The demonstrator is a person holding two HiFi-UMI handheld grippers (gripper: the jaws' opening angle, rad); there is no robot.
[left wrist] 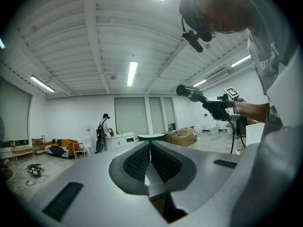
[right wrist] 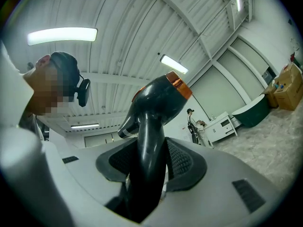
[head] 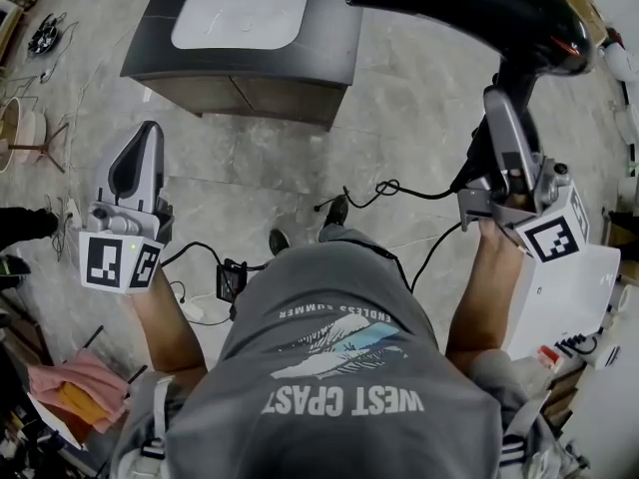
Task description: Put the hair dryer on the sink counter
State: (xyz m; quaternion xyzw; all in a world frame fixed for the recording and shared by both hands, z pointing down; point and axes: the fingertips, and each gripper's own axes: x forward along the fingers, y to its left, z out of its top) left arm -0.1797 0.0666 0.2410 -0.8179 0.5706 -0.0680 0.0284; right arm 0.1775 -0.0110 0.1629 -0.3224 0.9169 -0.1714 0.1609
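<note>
At the far left of the head view, a pink cloth [head: 75, 385] is seen lying on the grey tiled floor [head: 399, 98]. Just right of it, the left gripper [head: 148, 133] is held out level. Its jaws are pressed together with nothing between them, as is shown plainly in the left gripper view [left wrist: 150, 148].

Ahead, between the two grippers, the sink counter [head: 150, 30] is seen standing on the floor, with a white basin [head: 240, 16] set into its dark top. Nearer the camera, a black cable [head: 384, 190] is seen looped in front of the person's grey shirt [head: 339, 367].

At the right, the hair dryer [head: 469, 8] is pinched by its handle in the right gripper [head: 502, 108]. In the right gripper view [right wrist: 150, 160], the black handle is clamped between the ribbed pads [right wrist: 182, 160]. The body of the hair dryer [right wrist: 156, 103] is carried above the jaws and is ringed in copper at one end.

The hair dryer is held in the air, not yet set on the counter. In the head view its barrel is laid across above the gripper's tips and pointed left, toward the counter's right edge. From the left gripper view it is seen at the right [left wrist: 194, 94], borne in the right gripper [left wrist: 222, 109].
</note>
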